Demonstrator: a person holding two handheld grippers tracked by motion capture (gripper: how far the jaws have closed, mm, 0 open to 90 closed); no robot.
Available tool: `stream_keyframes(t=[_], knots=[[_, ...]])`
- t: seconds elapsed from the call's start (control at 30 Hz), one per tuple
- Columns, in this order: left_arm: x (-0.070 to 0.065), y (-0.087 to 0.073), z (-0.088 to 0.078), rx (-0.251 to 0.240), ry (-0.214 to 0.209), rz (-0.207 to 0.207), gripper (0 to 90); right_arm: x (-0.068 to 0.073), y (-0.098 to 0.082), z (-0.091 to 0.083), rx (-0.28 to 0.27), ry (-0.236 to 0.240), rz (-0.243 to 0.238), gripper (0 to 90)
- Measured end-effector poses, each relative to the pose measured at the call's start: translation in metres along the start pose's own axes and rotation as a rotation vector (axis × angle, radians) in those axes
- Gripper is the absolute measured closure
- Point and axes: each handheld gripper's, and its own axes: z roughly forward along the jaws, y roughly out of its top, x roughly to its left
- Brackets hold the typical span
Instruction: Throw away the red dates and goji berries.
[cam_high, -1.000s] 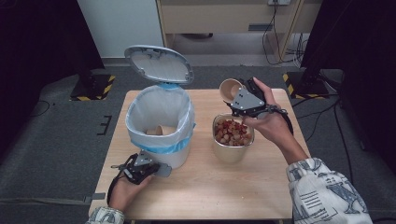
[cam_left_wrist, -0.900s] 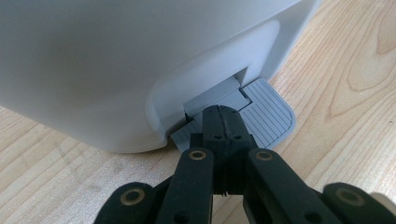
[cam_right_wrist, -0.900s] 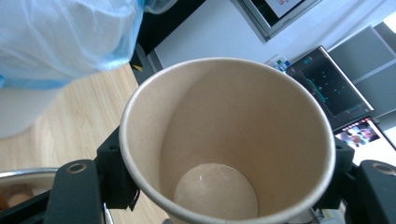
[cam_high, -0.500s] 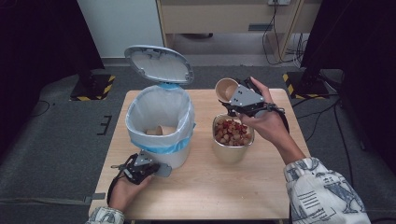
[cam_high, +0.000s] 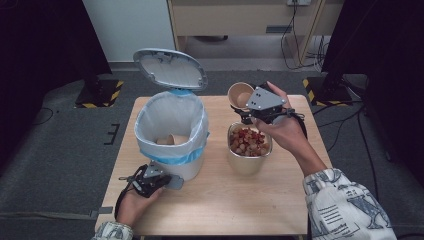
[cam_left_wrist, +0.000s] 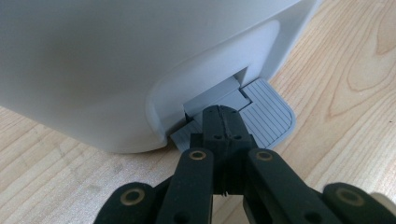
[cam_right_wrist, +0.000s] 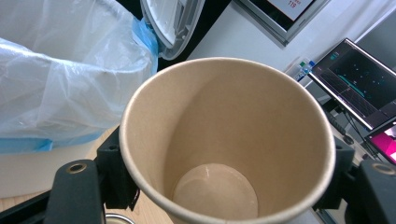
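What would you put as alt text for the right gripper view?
The right tongs are shut on an empty brown paper cup, seen from above its open mouth. Behind it stands a white bin lined with a plastic bag, lid raised.

- My wooden table sits mid-frame on grey carpet.
- Wooden cabinet top centre, cables hanging beside it.
- Dark curtains both upper corners, striped stand feet below.

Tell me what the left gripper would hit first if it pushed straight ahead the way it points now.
The left gripper, shut, already rests on the grey ribbed foot pedal. Straight ahead it would probably meet the pedal slot in the white plastic pedal bin.
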Motion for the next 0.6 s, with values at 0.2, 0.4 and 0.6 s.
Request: stream_keyframes(t=[0.2, 0.4, 0.6], knots=[[0.0000, 0.0000, 0.0000, 0.000, 0.000, 0.000, 89.8, -0.0013, 0.0015, 0.0001, -0.011, 0.020, 0.040, 27.8], [0.0001, 0.0000, -0.0001, 0.002, 0.001, 0.002, 89.8, -0.0015, 0.0032, 0.0001, -0.018, 0.050, 0.072, 27.7], [0.0001, 0.0000, -0.0001, 0.001, 0.000, 0.001, 89.8, -0.0021, 0.0055, 0.0003, -0.028, 0.065, 0.097, 27.7]])
